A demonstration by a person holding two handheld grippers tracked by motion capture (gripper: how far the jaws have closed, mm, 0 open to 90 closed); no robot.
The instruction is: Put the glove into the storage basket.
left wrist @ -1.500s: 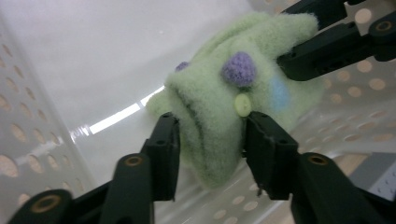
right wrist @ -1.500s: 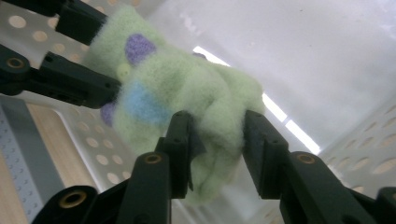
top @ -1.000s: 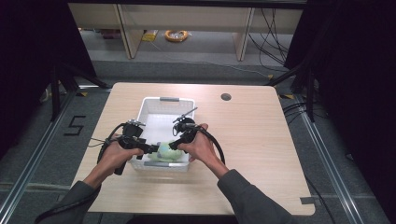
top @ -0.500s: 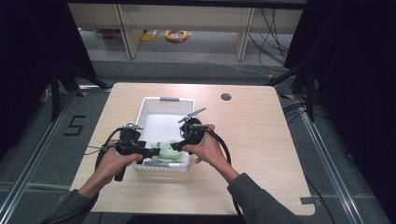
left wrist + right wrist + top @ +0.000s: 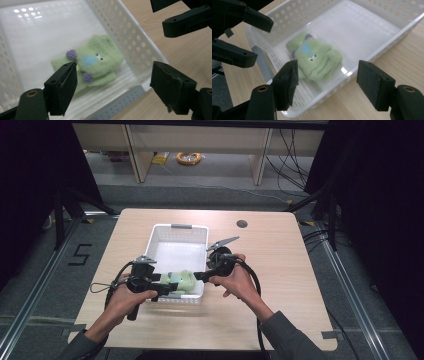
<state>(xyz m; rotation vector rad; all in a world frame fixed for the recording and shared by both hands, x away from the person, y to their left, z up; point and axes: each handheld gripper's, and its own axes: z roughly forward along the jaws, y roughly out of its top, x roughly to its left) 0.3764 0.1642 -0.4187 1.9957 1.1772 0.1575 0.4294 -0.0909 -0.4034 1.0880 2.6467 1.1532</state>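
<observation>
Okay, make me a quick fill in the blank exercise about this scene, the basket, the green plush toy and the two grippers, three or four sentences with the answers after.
1. The green plush toy lies inside the white ____.
2. The jaws of the left gripper stand ____, with nothing between them.
3. The basket rests on a ____ table.
4. The patch on the toy's face, beside its eyes, is ____.

Missing words: basket; open; wooden; blue

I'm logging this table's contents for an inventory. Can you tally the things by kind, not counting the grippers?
White perforated basket: 1
Green plush toy, lying in the basket: 1
Total: 2
</observation>
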